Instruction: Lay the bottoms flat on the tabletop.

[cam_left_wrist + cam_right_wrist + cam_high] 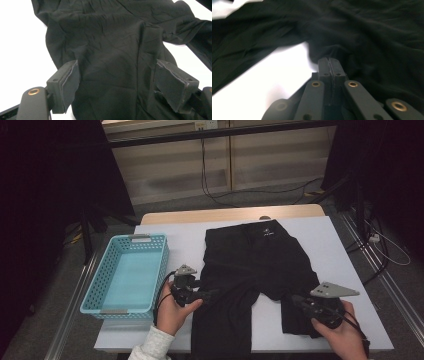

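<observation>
White-covered table (345,270) carries black fabric trousers (255,265) spread mid-table toward its near edge, left gripper (117,85) spread wide over one leg, right gripper (329,65) clenched on the other leg's hem, teal plastic basket (95,292) at left edge.

A pair of trousers (252,270) lies spread on the middle of the surface (340,250), waistband at the far side and legs running toward the near edge. A basket (127,272) stands to its left, near the surface's left edge. The left tool (210,294) sits at the near left leg, between basket and trousers, and the right tool (296,301) at the near right leg.
</observation>
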Motion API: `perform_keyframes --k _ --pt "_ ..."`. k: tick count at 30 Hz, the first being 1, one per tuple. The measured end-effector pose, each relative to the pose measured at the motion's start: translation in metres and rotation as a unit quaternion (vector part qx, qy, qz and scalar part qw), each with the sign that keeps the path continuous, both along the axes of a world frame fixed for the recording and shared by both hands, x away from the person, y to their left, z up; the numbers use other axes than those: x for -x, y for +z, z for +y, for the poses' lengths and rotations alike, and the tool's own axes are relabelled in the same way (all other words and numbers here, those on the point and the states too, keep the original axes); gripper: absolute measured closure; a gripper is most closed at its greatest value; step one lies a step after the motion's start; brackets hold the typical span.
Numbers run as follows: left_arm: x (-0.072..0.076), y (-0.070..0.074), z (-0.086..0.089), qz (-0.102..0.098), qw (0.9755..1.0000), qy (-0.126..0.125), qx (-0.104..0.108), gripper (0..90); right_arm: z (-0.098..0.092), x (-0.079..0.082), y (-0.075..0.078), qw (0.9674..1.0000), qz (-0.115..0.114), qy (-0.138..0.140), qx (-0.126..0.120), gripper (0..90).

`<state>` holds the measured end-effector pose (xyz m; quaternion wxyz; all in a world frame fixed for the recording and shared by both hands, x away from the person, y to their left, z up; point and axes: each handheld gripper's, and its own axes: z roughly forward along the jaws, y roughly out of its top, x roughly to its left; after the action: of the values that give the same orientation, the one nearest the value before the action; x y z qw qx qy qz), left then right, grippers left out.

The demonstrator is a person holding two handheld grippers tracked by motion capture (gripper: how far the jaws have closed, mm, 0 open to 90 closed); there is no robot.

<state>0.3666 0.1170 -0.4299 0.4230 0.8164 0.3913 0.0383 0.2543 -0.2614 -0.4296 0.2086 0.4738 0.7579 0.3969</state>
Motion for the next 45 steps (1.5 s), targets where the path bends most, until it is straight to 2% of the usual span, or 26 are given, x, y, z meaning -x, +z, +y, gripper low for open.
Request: perform_keyframes --k 1,3,4,8,11,14,15,17,18,20,22,25,31,32,34,36,38,40,42,45 --pt "0.000 0.000 -0.001 0.001 1.0000 -0.004 -0.001 20.9 -0.005 0.000 0.000 1.0000 0.000 -0.007 -0.006 89.7" --pt "0.000 0.000 -0.004 0.004 0.9999 -0.011 0.000 20.6 -0.010 0.000 0.000 0.9988 0.006 -0.009 -0.047 89.7" --pt "0.001 -0.001 -0.006 0.002 0.9999 -0.011 -0.001 20.5 -0.009 0.000 0.001 0.9988 0.004 -0.009 -0.049 89.7" --pt "0.002 -0.002 -0.011 0.001 0.9998 -0.019 -0.003 20.4 -0.006 -0.004 0.000 0.9999 -0.010 -0.013 -0.002 89.5" --pt "0.002 -0.003 -0.013 0.002 0.9997 -0.025 -0.008 20.5 -0.011 -0.011 -0.008 0.9995 -0.002 -0.025 0.016 88.2" --pt "0.001 -0.003 -0.012 0.002 0.9997 -0.024 -0.006 20.6 -0.013 -0.015 -0.013 0.9979 -0.001 -0.032 0.057 88.7" --pt "0.001 -0.003 -0.012 0.001 0.9998 -0.022 -0.003 20.6 -0.015 -0.016 -0.014 0.9977 0.000 -0.037 0.057 89.1" --pt "0.001 -0.002 -0.012 0.000 0.9997 -0.023 -0.003 20.6 -0.018 -0.017 -0.014 0.9993 0.006 -0.034 0.013 89.3" --pt "0.000 -0.002 -0.012 0.001 0.9997 -0.023 -0.001 20.6 -0.017 -0.017 -0.013 0.9995 0.006 -0.030 0.005 89.4" --pt "-0.001 -0.002 -0.013 -0.001 0.9996 -0.026 -0.001 20.8 -0.012 -0.014 -0.010 0.9997 0.001 -0.018 0.014 89.4" --pt "-0.001 -0.002 -0.014 -0.003 0.9997 -0.026 0.000 21.0 -0.004 -0.012 -0.007 1.0000 -0.004 -0.003 0.002 89.5" --pt "0.000 -0.003 -0.016 -0.004 0.9995 -0.030 -0.003 21.2 0.012 -0.008 -0.004 0.9994 -0.003 0.034 -0.009 89.6" --pt "0.002 -0.005 -0.020 -0.001 0.9994 -0.035 -0.003 21.5 0.052 0.004 -0.014 0.9933 0.024 0.112 0.019 89.3" --pt "0.003 -0.005 -0.021 -0.002 0.9994 -0.035 -0.004 21.5 0.056 0.004 -0.016 0.9926 0.025 0.116 0.027 87.9" --pt "0.003 -0.004 -0.020 -0.001 0.9993 -0.036 -0.003 21.5 0.059 0.003 -0.019 0.9922 0.026 0.117 0.033 78.3" --pt "0.003 -0.004 -0.021 -0.002 0.9994 -0.034 -0.001 21.5 0.055 0.002 -0.018 0.9937 0.022 0.108 0.024 72.8" --pt "0.002 -0.004 -0.021 -0.002 0.9993 -0.037 -0.004 21.5 0.047 0.001 -0.014 0.9960 0.013 0.088 0.009 62.2" --pt "0.002 -0.006 -0.024 0.002 0.9992 -0.040 -0.002 21.5 0.038 -0.001 -0.011 0.9979 0.003 0.064 0.001 59.0" --pt "0.003 -0.007 -0.027 0.005 0.9990 -0.045 -0.003 21.5 0.029 -0.002 -0.010 0.9993 -0.003 0.038 0.000 53.6" --pt "0.004 -0.009 -0.030 0.006 0.9989 -0.047 -0.002 22.2 0.013 -0.005 -0.011 0.9999 -0.009 0.002 0.007 50.7"
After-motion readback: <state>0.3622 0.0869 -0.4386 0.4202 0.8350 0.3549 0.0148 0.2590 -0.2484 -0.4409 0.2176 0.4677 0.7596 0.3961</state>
